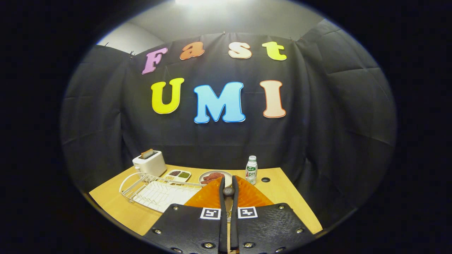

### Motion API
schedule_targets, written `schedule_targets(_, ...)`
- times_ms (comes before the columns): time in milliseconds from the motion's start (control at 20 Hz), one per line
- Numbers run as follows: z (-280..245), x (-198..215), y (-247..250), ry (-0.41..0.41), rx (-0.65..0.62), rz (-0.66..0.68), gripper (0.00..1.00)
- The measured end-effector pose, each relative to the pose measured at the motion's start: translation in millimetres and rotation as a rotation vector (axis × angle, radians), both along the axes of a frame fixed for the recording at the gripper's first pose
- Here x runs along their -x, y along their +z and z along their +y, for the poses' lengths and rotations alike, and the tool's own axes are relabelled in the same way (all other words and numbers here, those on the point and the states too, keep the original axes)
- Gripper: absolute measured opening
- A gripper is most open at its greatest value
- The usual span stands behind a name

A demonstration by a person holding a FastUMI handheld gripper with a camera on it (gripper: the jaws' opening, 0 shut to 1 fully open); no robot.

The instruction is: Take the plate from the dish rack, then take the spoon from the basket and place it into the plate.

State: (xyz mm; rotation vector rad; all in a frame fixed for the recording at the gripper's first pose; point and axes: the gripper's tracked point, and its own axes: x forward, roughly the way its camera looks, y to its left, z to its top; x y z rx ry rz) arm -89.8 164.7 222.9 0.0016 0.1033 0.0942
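With fingers (229, 188) clamped on the spoon (229, 191) (thin, light, prob slippery), grip near the bowl holds; orange plate (208, 197) sits under, dish rack (155, 190) left on table (113, 204).

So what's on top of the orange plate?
The gripper, jaws shut on the spoon, sits above the orange plate. The jaws cover the plate's middle, so anything lying there is hidden.

The gripper (229, 192) has textured plates with bright screws and two square markers.
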Motion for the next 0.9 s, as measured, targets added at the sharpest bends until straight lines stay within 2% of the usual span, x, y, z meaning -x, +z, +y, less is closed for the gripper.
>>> schedule_targets(450,70,11,-81,0.134,-0.034,0.169,0.03)
schedule_targets(900,139,5,-136,0.264,-0.03,0.278,0.03)
